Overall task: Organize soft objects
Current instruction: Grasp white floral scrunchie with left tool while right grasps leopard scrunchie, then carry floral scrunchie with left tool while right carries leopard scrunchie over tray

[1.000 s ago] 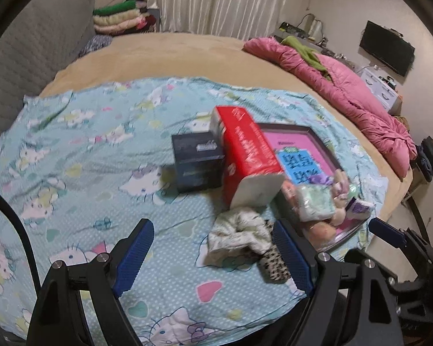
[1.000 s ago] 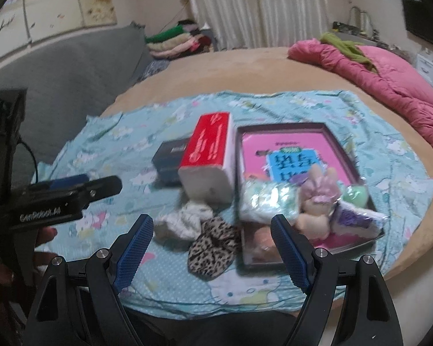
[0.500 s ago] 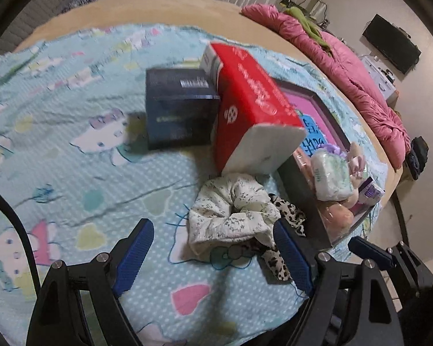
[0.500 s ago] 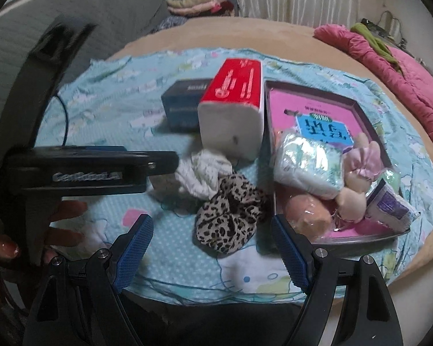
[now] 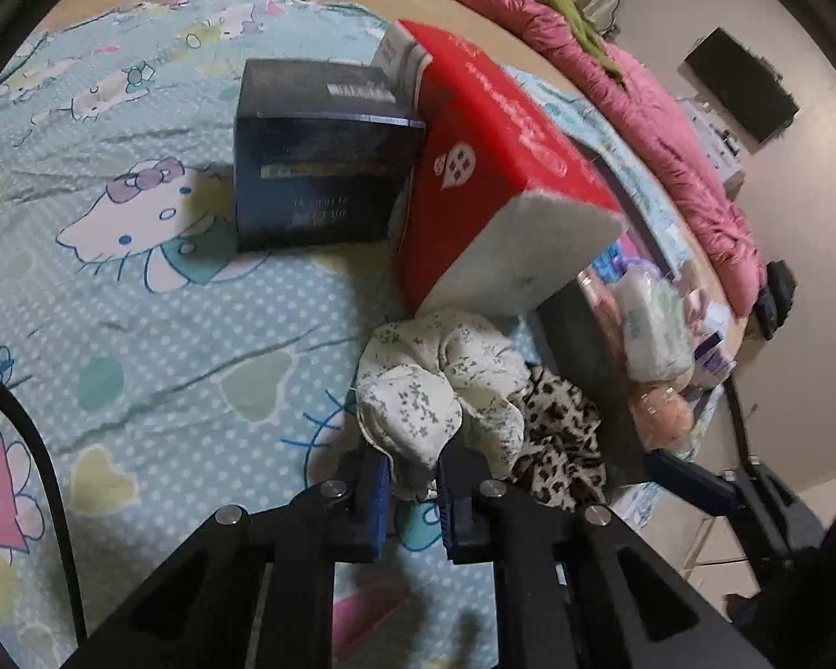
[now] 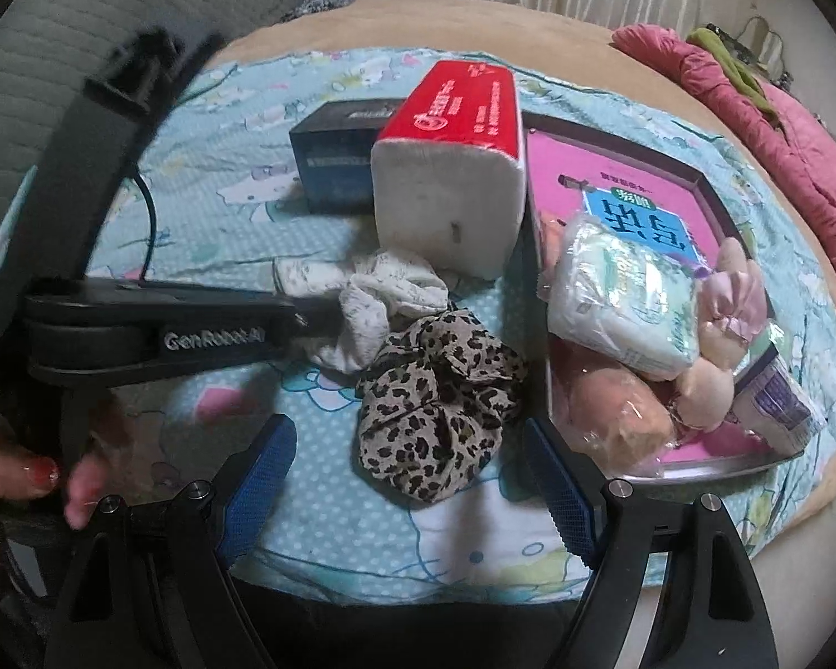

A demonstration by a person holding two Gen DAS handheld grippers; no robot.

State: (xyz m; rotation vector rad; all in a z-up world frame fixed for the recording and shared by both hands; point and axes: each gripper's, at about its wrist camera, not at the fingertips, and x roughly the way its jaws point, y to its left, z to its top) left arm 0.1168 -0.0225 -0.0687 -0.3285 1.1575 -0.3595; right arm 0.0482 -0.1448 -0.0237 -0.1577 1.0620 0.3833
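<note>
the left gripper (image 5: 412,488) is clamped on the near edge of the white floral scrunchie (image 5: 440,384), blue pads pinching the fabric from both sides; the scrunchie lies on the blue cartoon-print sheet (image 5: 139,334) spread over the bed; the right gripper (image 6: 412,496) hangs with its blue fingers (image 6: 262,468) wide apart, holding nothing, the leopard scrunchie (image 6: 434,396) lying on the sheet between and just beyond them; the leopard scrunchie touches the white floral scrunchie on one side and sits just beside the near wall of the dark tray (image 6: 713,189) on the other; in the right wrist view the left gripper's black body reaches in from the left to the floral scrunchie, with the person's hand (image 6: 39,479), red-nailed, at its base; in the tray's near end lie a wrapped white pack (image 6: 624,301), a pink plush piece (image 6: 735,290), a peach item in clear wrap (image 6: 618,423) and a small purple-labelled packet (image 6: 780,407), with a pink and blue printed bottom showing behind them; just behind the scrunchies stands the red tissue pack (image 5: 501,167), its white end facing forward; the dark blue box (image 5: 317,161) touches its left side; farther back lie the tan bed cover (image 6: 418,28) and a rumpled pink quilt (image 5: 641,128).
</note>
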